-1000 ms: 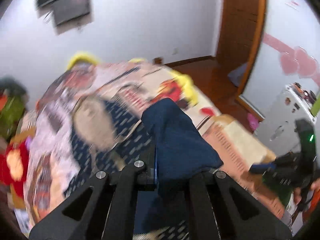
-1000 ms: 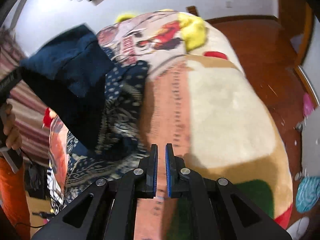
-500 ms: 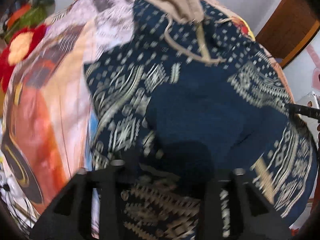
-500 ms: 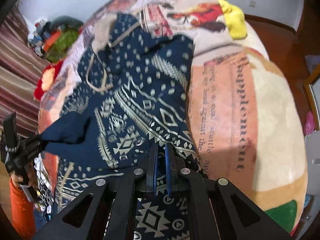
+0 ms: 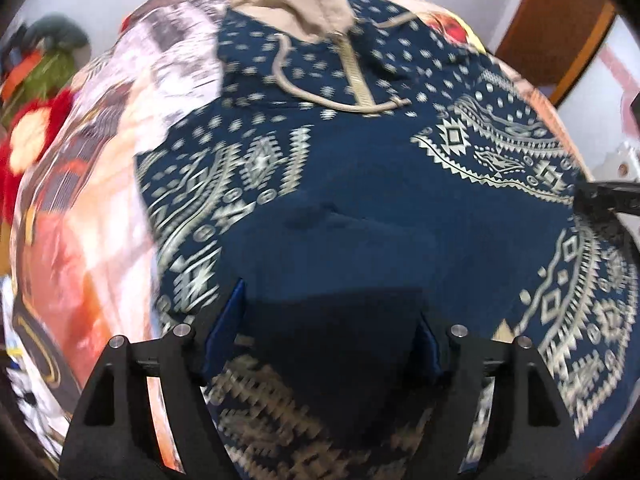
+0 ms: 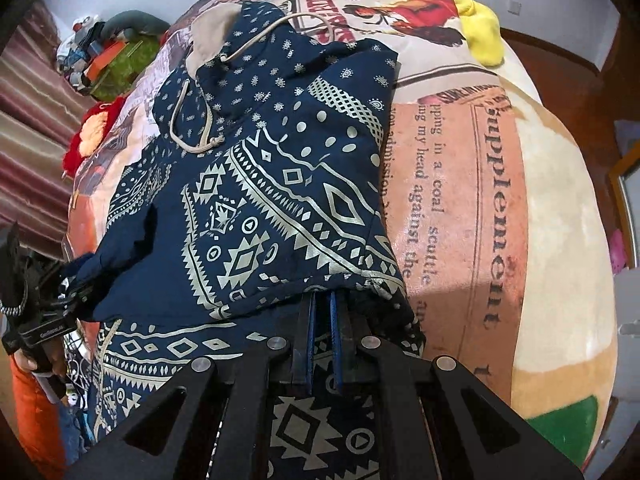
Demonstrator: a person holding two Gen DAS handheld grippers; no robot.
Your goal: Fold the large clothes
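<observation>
A navy hoodie with a cream geometric print (image 5: 360, 208) lies on a printed bed cover (image 6: 480, 200), its beige hood (image 5: 304, 4) and drawstring at the far end. The hoodie also shows in the right wrist view (image 6: 272, 208), with its lower part folded up over the body. My left gripper (image 5: 328, 320) is open, its jaws wide apart over the plain navy fold. My right gripper (image 6: 323, 312) is shut on the hoodie's folded edge. The left gripper also shows at the left edge of the right wrist view (image 6: 68, 280), touching the cloth.
Stuffed toys and clutter (image 6: 100, 56) sit at the bed's far left by a striped curtain (image 6: 24, 152). A yellow plush (image 6: 484, 28) lies at the far end of the bed. Wooden floor (image 6: 560, 52) and a door (image 5: 552, 20) are to the right.
The left gripper carried the navy cloth down onto the hoodie and opened, letting go. The right gripper moved onto the hoodie's edge and stays shut on it.
</observation>
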